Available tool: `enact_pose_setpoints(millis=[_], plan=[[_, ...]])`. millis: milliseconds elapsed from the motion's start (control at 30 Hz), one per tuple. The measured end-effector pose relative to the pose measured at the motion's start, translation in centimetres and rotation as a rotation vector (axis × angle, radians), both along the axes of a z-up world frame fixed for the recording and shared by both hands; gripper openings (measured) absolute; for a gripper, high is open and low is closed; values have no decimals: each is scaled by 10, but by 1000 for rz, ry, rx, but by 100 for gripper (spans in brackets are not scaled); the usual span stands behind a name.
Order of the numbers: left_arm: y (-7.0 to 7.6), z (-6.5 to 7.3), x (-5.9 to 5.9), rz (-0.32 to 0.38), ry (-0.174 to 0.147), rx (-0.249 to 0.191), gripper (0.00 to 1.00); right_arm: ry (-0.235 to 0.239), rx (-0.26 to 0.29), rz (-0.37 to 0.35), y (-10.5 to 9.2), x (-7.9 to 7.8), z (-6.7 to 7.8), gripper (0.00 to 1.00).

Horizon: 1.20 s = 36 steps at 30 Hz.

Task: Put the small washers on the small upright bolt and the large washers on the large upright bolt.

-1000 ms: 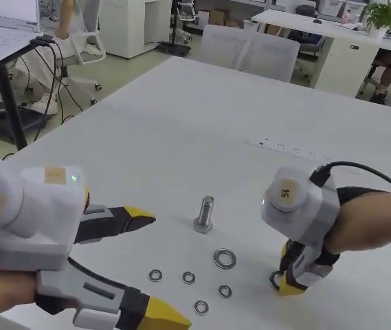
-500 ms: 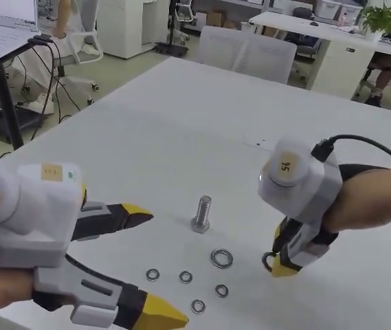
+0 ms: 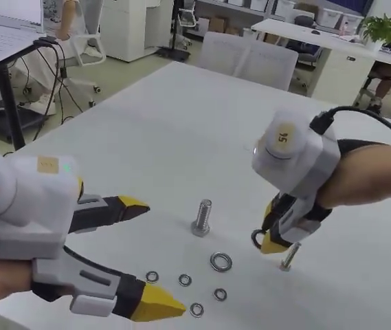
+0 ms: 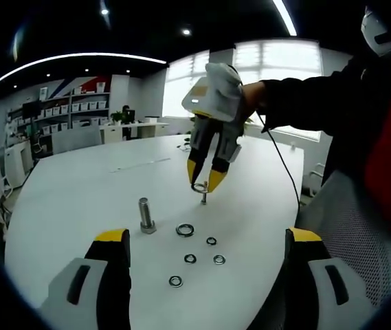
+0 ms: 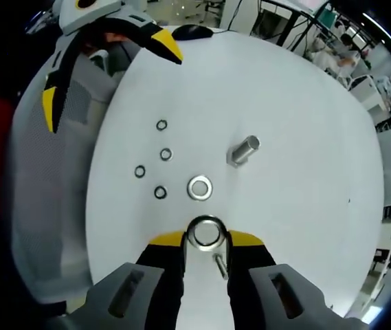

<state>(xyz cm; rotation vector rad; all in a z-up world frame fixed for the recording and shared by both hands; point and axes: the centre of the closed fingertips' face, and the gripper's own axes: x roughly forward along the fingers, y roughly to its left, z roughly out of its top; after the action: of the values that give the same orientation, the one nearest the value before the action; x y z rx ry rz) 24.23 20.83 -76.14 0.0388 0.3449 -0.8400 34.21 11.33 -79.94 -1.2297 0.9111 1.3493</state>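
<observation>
The right gripper (image 3: 272,242) pinched a washer (image 5: 205,232) by its rim, apart from the large bolt (image 3: 202,218) on its right (the small bolt (image 3: 289,256) there looked the wrong post). It was best carried level over the large bolt, hole centred on the thread, then released. The washer was a bright, flat steel ring. The left gripper (image 3: 148,256) hung spread, left of the large bolt

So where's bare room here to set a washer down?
Bare table runs from the large bolt to the far edge. Crowded: loose washers by the left gripper, small bolt under the right gripper holding a large washer.
</observation>
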Motion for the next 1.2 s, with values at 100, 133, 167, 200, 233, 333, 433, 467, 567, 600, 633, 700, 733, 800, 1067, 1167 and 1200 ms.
enact_pose_setpoints(millis=[100,133,167,200,233,333,433,467,567,600,633,700,733,800,1067,1167,1200], plan=[[5,2,1,19,-13,2,93,-6,7,7,6,0,4,24],[8,2,2,30,-16,2,93,-10,10,12,9,0,6,24],[10,2,2,36,-18,4,93,-12,13,14,10,2,7,24],[12,1,2,42,-16,5,93,-17,19,16,13,3,9,24],[13,1,2,46,-16,6,93,-19,22,17,15,3,10,24],[19,0,3,67,-20,9,93,-27,27,25,21,5,14,23],[24,0,5,91,-29,4,93,-34,30,36,26,6,18,23],[25,0,6,94,-30,4,92,-36,31,39,28,7,19,23],[28,-2,7,107,-31,8,92,-43,32,52,34,6,23,23],[29,-2,7,109,-32,7,92,-45,33,55,35,6,23,23],[30,-3,8,114,-32,7,92,-46,35,58,37,6,24,23],[33,-3,10,124,-36,0,91,-49,36,64,39,6,24,24],[34,-3,11,129,-36,-2,91,-49,35,67,40,7,24,24],[35,-4,13,136,-37,-4,91,-53,38,71,42,7,25,24],[35,-9,18,133,-27,-5,91,-59,46,87,52,8,29,24],[37,-12,20,129,-23,-2,92,-62,51,92,57,9,31,24],[37,-12,20,129,-21,-1,91,-62,52,93,58,9,31,24]])
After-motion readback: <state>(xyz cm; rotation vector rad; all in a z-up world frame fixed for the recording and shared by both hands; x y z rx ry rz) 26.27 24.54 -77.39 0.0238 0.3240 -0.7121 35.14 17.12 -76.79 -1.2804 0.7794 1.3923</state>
